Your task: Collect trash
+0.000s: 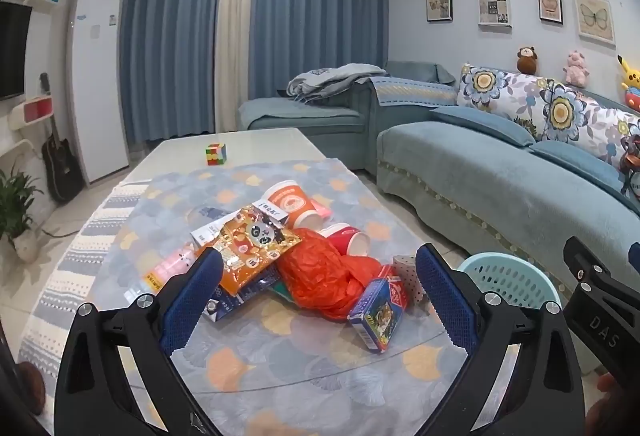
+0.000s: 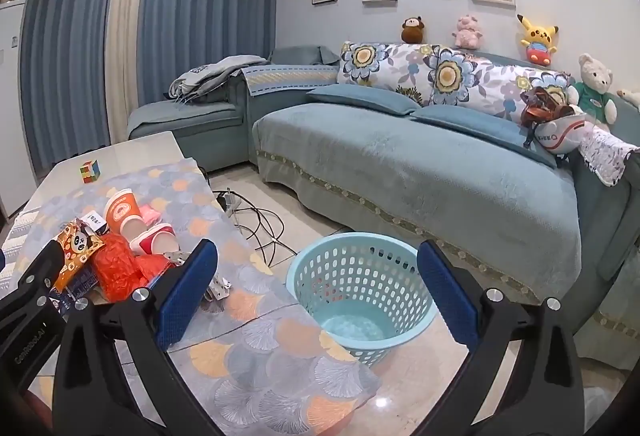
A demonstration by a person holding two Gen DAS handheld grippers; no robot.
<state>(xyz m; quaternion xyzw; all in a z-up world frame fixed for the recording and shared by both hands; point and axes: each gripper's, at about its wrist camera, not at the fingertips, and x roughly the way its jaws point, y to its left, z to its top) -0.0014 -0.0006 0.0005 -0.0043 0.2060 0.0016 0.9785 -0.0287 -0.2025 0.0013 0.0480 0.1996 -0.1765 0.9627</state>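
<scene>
Both grippers gape empty — the left gripper (image 1: 318,290) faces the trash pile (image 1: 288,252) on the table (image 1: 280,356), where a careless grab could scatter wrappers short of the basket (image 2: 360,296) — the right gripper (image 2: 318,290) above it.

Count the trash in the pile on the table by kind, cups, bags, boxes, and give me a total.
Paper cups: 2, orange cup, red cup
Bags and wrappers: 2, panda snack bag, red plastic bag
Clearly visible boxes: 2, blue box, white box
Total: 6 clear; more lie partly hidden underneath.
</scene>
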